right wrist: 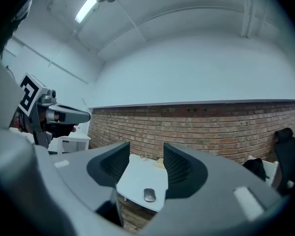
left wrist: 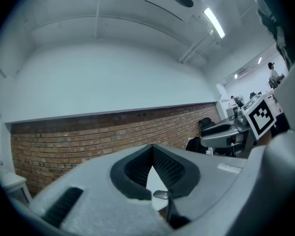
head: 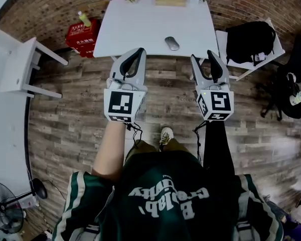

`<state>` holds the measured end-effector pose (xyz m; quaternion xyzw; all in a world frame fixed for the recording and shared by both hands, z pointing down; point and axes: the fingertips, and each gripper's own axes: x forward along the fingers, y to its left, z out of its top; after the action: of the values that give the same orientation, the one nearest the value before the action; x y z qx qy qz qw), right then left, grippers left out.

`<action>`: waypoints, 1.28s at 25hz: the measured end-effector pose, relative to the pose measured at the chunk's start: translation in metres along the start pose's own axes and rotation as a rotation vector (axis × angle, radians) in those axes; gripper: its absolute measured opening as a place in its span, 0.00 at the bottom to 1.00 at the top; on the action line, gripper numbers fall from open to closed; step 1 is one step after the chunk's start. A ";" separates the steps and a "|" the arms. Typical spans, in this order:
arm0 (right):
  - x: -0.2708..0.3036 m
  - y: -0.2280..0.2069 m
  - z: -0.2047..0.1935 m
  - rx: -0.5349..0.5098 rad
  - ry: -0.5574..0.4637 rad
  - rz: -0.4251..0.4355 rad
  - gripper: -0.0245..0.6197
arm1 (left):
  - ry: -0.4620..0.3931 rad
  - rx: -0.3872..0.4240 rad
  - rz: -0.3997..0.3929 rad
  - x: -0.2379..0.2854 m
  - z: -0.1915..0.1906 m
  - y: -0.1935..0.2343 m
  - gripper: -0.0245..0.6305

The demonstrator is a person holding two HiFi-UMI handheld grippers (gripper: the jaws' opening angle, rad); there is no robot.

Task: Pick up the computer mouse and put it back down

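- The computer mouse (head: 172,43) lies flat on the white surface (head: 140,24), close to its near edge and a little right of the middle. It is untouched, so the pick-up has not begun.
- Your right gripper (head: 202,55) hangs over the wooden floor, short of that near edge. Its fingers (right wrist: 179,166) stand partly apart with nothing between them. In the right gripper view the mouse (right wrist: 149,194) shows through the gap, low and far off.
- Your left gripper (head: 139,50) is level with the right one. Its fingers (left wrist: 167,166) meet at the tips and hold nothing.
- Both grippers point level. If you go in at this height, the lower finger may strike the near edge of the surface before it reaches the mouse.
- The gap looks moderate. If it proves narrower than the mouse, a fingertip would push the mouse away and not straddle it.
- The mouse is smooth and rounded, so a grip high on its shell could squeeze it out.
- It lies near the edge, so any sideways knock or careless set-down could send it to the floor.
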<state>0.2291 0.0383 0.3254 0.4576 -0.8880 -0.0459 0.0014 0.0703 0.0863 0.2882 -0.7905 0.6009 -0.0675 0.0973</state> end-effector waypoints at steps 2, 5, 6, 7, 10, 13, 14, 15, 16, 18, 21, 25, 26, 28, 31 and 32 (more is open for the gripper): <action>0.009 -0.006 -0.002 0.003 0.002 0.002 0.40 | 0.004 0.001 0.008 0.010 -0.002 0.005 0.04; 0.019 -0.010 -0.005 0.009 0.007 0.002 0.40 | 0.014 0.001 0.014 0.020 -0.007 0.013 0.04; 0.023 -0.011 -0.006 0.010 0.010 0.003 0.40 | 0.016 0.001 0.015 0.023 -0.008 0.016 0.04; 0.026 -0.011 -0.008 0.011 0.013 0.003 0.40 | 0.018 0.000 0.016 0.025 -0.010 0.018 0.04; 0.038 -0.010 -0.016 0.015 0.030 0.001 0.41 | 0.021 -0.012 0.013 0.034 -0.015 0.027 0.04; 0.054 -0.010 -0.023 0.014 0.046 -0.002 0.41 | 0.020 -0.012 0.000 0.048 -0.021 0.036 0.04; 0.061 -0.010 -0.025 0.013 0.049 -0.005 0.41 | 0.018 -0.012 -0.007 0.053 -0.023 0.041 0.04; 0.068 -0.010 -0.027 0.011 0.053 -0.009 0.42 | 0.013 -0.012 -0.014 0.059 -0.026 0.046 0.04; 0.076 -0.010 -0.029 0.008 0.055 -0.014 0.42 | 0.007 -0.011 -0.022 0.065 -0.028 0.051 0.04; 0.094 -0.010 -0.032 0.002 0.061 -0.026 0.42 | 0.006 -0.001 -0.044 0.081 -0.033 0.064 0.04; 0.122 -0.019 -0.035 -0.001 0.071 -0.060 0.43 | 0.003 0.005 -0.084 0.111 -0.041 0.080 0.04; 0.169 -0.034 -0.038 0.001 0.081 -0.094 0.44 | -0.002 0.004 -0.123 0.156 -0.049 0.106 0.04; 0.181 -0.037 -0.039 0.001 0.083 -0.101 0.44 | -0.003 0.002 -0.132 0.167 -0.051 0.113 0.04; 0.202 -0.042 -0.039 0.000 0.091 -0.118 0.44 | -0.010 -0.004 -0.149 0.187 -0.054 0.129 0.04; 0.231 -0.050 -0.040 -0.004 0.099 -0.142 0.45 | -0.025 -0.015 -0.175 0.216 -0.058 0.150 0.04; 0.239 -0.052 -0.040 -0.004 0.102 -0.150 0.45 | -0.028 -0.016 -0.186 0.225 -0.059 0.155 0.04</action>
<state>0.1346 -0.1895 0.3518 0.5245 -0.8499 -0.0244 0.0439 -0.0274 -0.1745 0.3071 -0.8445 0.5240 -0.0602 0.0927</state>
